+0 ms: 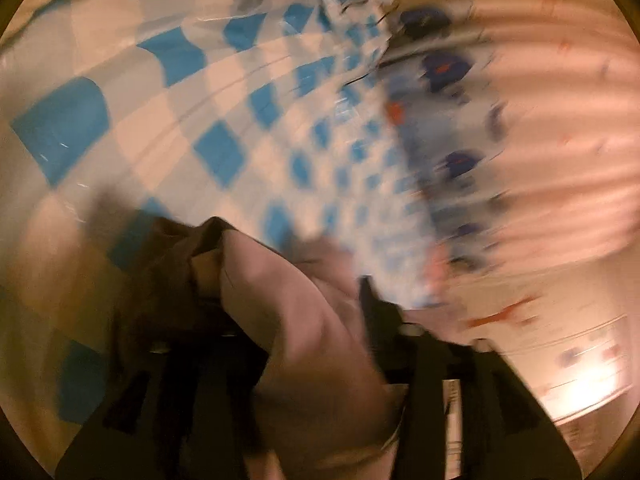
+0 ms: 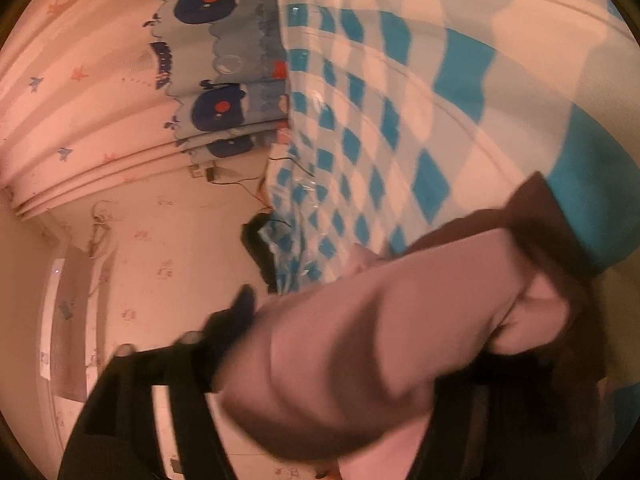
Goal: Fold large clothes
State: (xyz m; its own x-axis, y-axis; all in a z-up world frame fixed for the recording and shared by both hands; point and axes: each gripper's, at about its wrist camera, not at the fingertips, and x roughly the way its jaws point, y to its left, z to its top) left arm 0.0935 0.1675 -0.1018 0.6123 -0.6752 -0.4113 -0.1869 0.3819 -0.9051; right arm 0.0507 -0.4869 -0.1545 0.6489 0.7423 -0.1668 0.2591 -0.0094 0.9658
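The pinkish, brown-edged garment (image 1: pixel 304 320) drapes between both grippers over the checked cloth (image 1: pixel 168 92). Left gripper (image 1: pixel 280 300) tilts down, right gripper (image 2: pixel 400 304) is near level and rolled sideways; fabric hides whether either set of pads still pinches it

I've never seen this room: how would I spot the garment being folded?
Find the blue-and-white checked cloth covering the surface. Over it, bunched at each claw, is the garment: plain pinkish-mauve fabric with dark brown trim, the only unpatterned cloth beside the checks and the whale-print curtain.
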